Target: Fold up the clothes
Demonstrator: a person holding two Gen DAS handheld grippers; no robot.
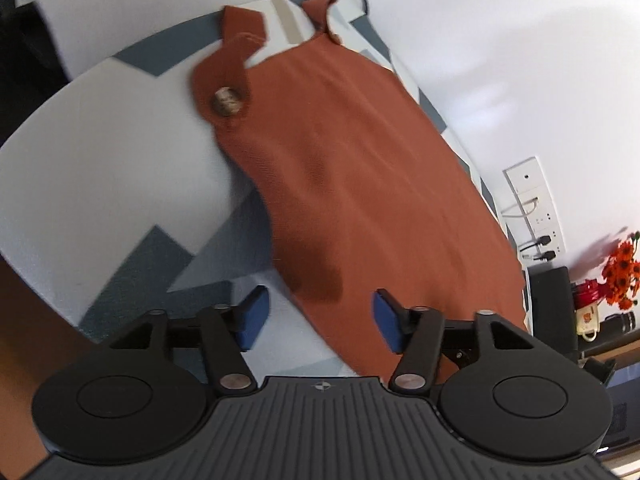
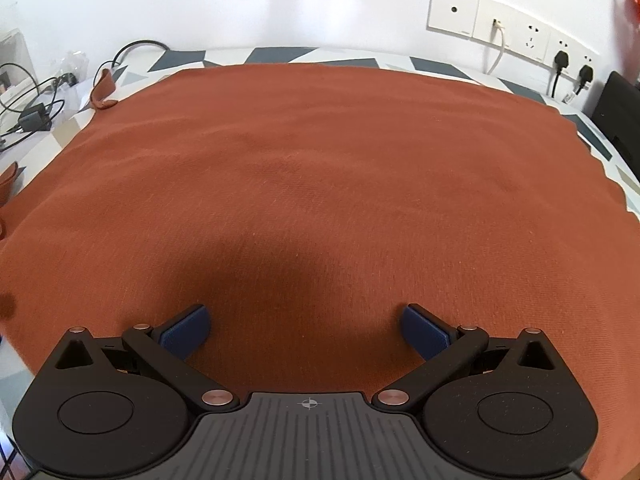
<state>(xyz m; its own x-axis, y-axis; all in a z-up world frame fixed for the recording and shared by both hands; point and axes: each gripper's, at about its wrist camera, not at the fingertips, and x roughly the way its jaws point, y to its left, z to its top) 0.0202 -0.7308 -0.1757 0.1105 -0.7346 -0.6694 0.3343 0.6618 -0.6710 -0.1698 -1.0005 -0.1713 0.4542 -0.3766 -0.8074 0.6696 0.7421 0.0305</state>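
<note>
My left gripper (image 1: 318, 322) is spread wide, nothing btwn the blue pads (image 1: 252, 322), hovering over the near corner of the rust-orange garment (image 1: 360, 184). The garment lies flat on the tablecloth (image 1: 100, 184), white w/ grey-blue geometric patches. From this side I see a strap tab w/ a round brownish button (image 1: 227, 101), and two straps (image 1: 244, 30) reaching twd the far edge. A dark shadow falls on the cloth just ahead of the pads. Orange flowers (image 1: 622, 272) and a mug (image 1: 588, 320) sit off to the right; image is a bit blurred.

My right gripper (image 2: 306, 330) is also fully released, pads (image 2: 186, 332) apart, low over the garment (image 2: 320, 168), which fills most of that view, smooth, few wrinkles. A strap loop (image 2: 103, 92) curls at the far left corner. Wall sockets (image 2: 516, 28) w/ plugs behind, cables (image 2: 36, 108) at left.
</note>
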